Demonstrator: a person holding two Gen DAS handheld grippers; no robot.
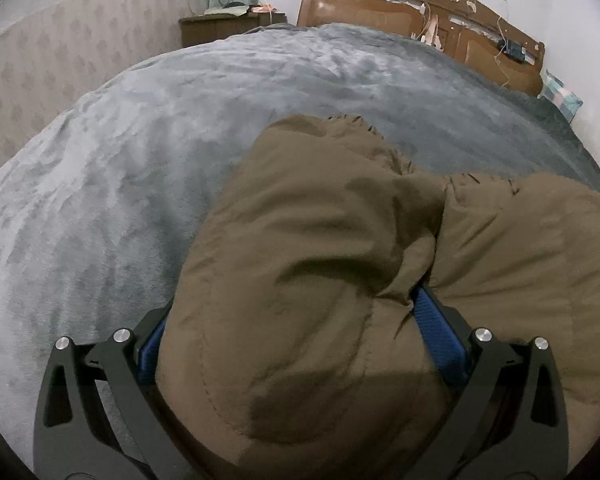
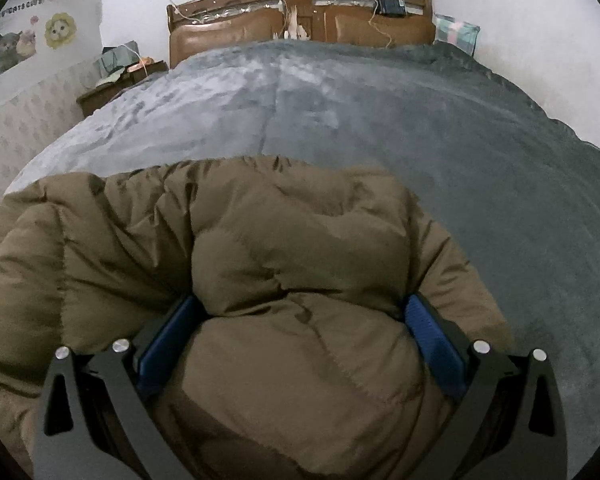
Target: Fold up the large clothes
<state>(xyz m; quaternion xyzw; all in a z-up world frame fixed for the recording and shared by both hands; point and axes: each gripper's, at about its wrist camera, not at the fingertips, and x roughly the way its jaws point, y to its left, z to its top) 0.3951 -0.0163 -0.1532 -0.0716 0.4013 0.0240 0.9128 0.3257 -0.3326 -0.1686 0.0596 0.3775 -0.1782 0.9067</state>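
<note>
A brown puffer jacket lies bunched on the grey bed blanket. My left gripper has its blue-padded jaws wide apart with a thick roll of the jacket filling the gap between them. In the right wrist view the same jacket bulges between the wide-set jaws of my right gripper, pressing against both blue pads. Whether the jaws squeeze the padding or only surround it is not clear. The fingertips are hidden in the fabric.
The grey blanket covers a wide bed. A wooden headboard with cables stands at the far end. A nightstand with bags sits at the far left by the patterned wall. A checked pillow lies at the far right.
</note>
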